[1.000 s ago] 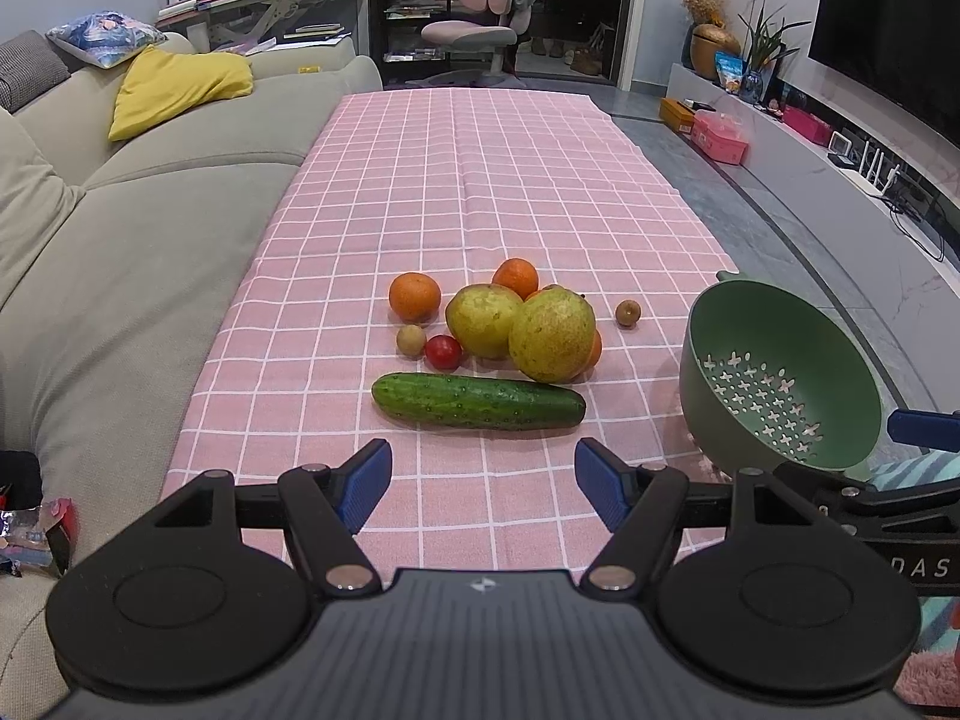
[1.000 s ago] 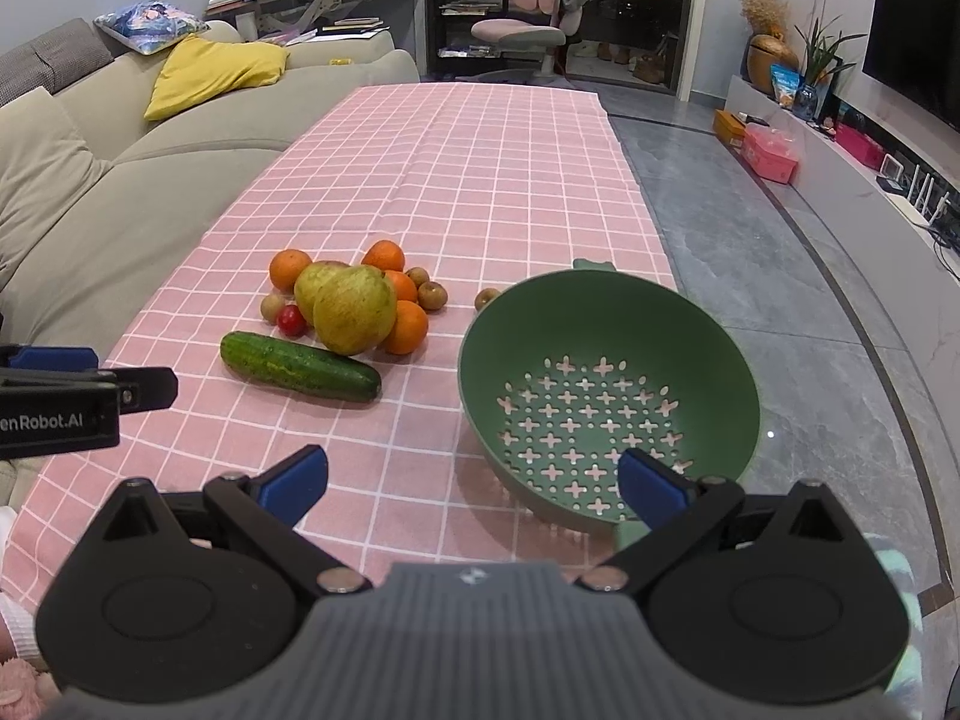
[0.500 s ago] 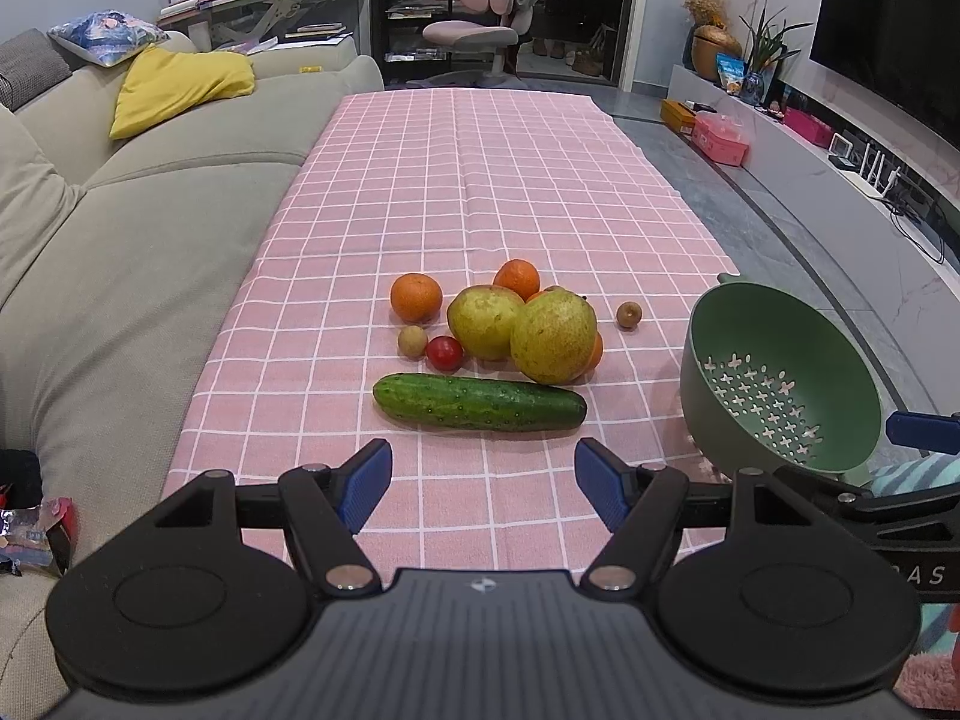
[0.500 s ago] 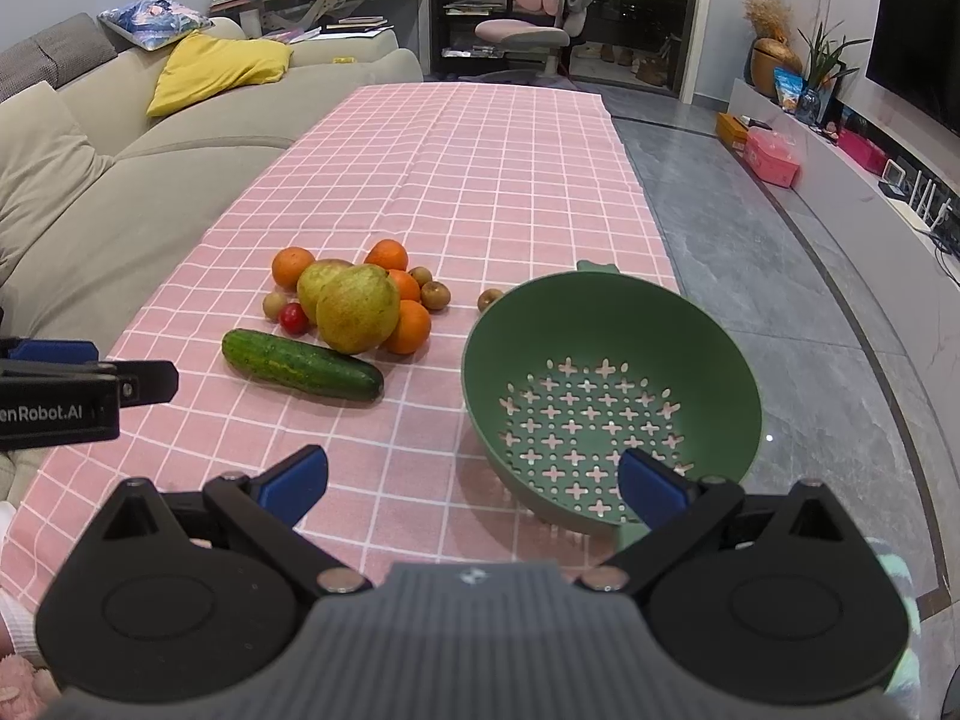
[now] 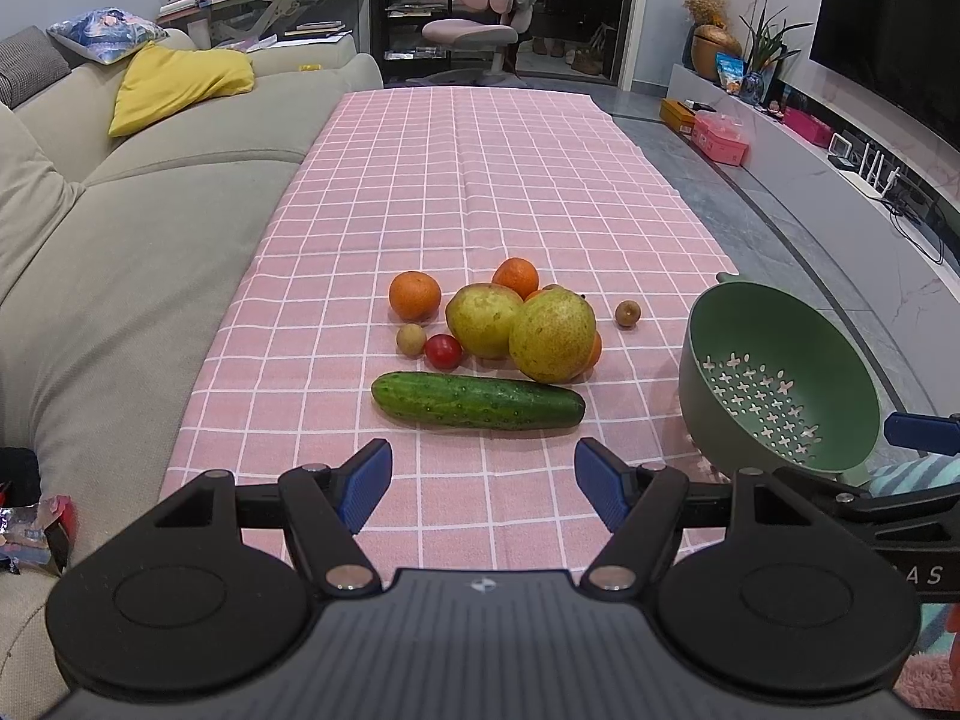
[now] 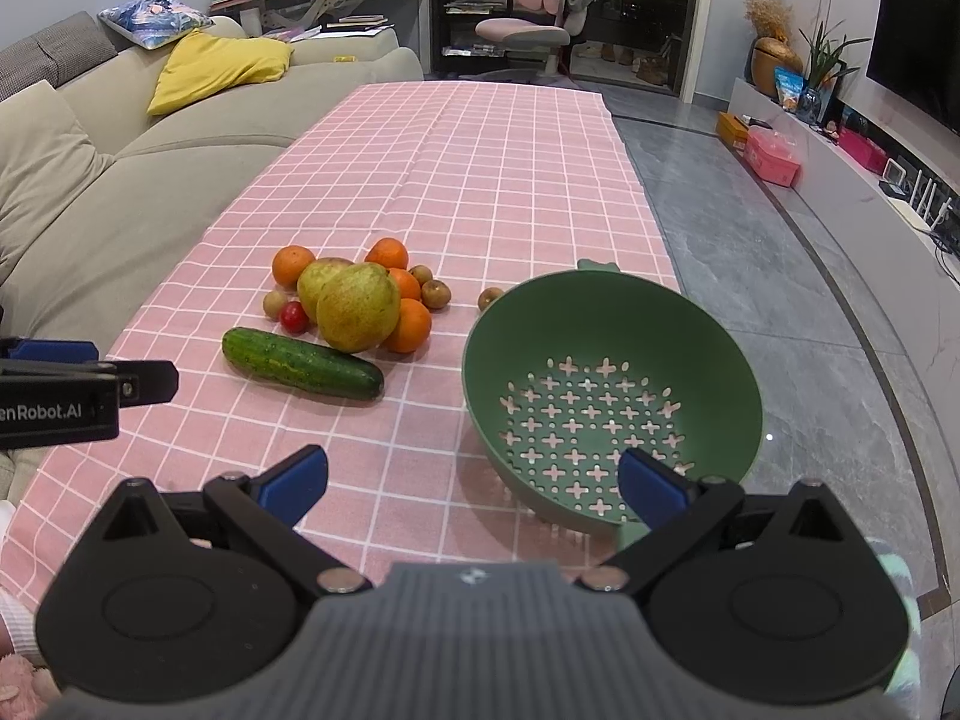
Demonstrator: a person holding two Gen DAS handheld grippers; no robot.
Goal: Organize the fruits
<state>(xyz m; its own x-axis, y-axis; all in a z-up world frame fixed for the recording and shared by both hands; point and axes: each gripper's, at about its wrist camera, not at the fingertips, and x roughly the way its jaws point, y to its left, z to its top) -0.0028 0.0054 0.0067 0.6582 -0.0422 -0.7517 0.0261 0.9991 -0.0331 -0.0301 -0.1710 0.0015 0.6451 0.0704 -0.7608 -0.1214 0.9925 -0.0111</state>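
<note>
A pile of fruit lies on the pink checked cloth (image 5: 468,180): two yellow-green pears (image 5: 552,336), several oranges (image 5: 414,295), a red cherry tomato (image 5: 443,351), small brown fruits (image 5: 627,313) and a green cucumber (image 5: 477,400) in front. The cucumber also shows in the right wrist view (image 6: 302,363). An empty green colander bowl (image 6: 606,396) stands to the right of the pile. My left gripper (image 5: 483,483) is open and empty, just short of the cucumber. My right gripper (image 6: 474,480) is open and empty, at the bowl's near rim.
A beige sofa (image 5: 120,228) with a yellow cushion (image 5: 174,81) runs along the table's left side. The table's right edge drops to a grey floor (image 6: 780,276). A TV cabinet (image 5: 840,192) lines the right wall. A pink chair (image 5: 480,30) stands beyond the far end.
Both grippers have barely shifted; the view has drifted very slightly. The fruit and the bowl have not moved.
</note>
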